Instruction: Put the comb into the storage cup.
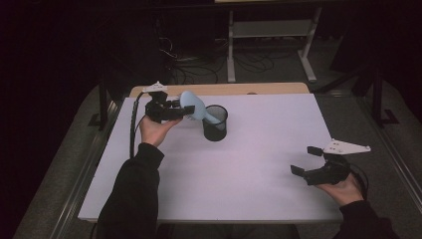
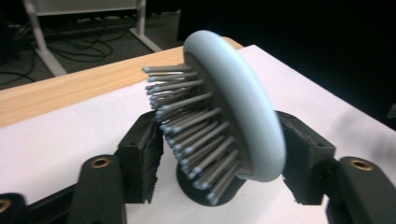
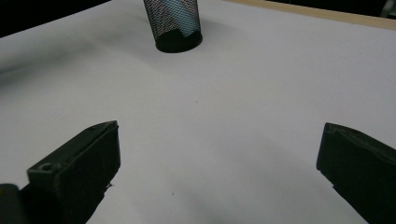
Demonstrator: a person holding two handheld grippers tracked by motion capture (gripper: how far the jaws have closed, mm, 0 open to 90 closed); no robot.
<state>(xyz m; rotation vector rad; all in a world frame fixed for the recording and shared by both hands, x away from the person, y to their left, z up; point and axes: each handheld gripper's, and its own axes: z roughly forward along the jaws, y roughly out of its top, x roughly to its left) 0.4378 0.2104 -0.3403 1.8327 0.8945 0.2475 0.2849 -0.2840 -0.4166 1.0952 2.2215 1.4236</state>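
Left gripper (image 2: pixel 219 154) jaws parted around pale-blue oval hairbrush (image 2: pixel 243 102), handle in black mesh cup (image 1: pixel 215 122); top-heavy, cup may tip. Right gripper (image 3: pixel 219 172) spread, empty.

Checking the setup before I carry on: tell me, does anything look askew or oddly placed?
The pale blue hairbrush leans at a slant, handle down in the black mesh cup, its head overhanging the rim between the left claw's pads. Nothing looks spilled or damaged.

dim room, dark beyond the table (image 1: pixel 239 164), whose white top is the brightest area. soft shadows fall near the jaws. the brush (image 2: pixel 224 116) looks slightly soft up close.
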